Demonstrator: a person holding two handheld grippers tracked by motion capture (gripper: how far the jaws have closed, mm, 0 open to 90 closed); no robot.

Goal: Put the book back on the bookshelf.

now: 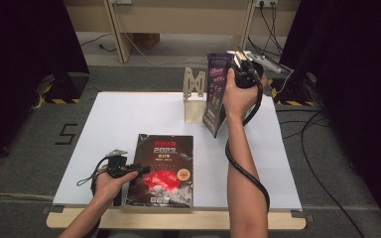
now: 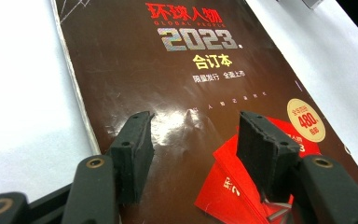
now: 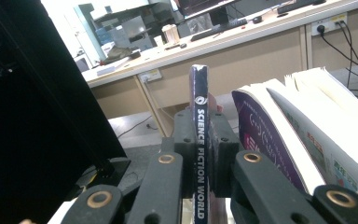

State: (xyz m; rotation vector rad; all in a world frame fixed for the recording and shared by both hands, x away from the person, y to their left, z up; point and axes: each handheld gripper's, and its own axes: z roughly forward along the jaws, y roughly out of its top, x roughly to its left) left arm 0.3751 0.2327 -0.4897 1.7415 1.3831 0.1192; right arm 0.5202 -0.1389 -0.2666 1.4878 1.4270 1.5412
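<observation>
Presently, right gripper: jaws closed on the spine of a thin purple magazine, lettered "SCIENCE FICTION WORLD", pinched from both sides. In the right gripper view the loose pages fan out at the right of the frame. In the high view the same magazine hangs from the right gripper in the upper middle of the frame, raised clear of the worktop, just beside a metal bookend stand.

Left gripper: jaws open, nothing between them, poised over the lower part of a dark brown bound volume, cover marked "2023". In the high view that volume lies flat, lower middle of the frame, with the left gripper at its left edge.

Handling, magazine: judged light, thin and floppy; glossy cover, likely slippery. A grip on the spine keeps the pages together; a hold on the free edge would probably let it splay. Set upright it may sag unless it leans on the stand.

Handling, bound volume: judged thicker, heavier and stiffer, also glossy. Lying flat it offers the jaws no edge from above; best taken at the spine or a long side, perhaps after sliding one edge past the rim of the worktop.
</observation>
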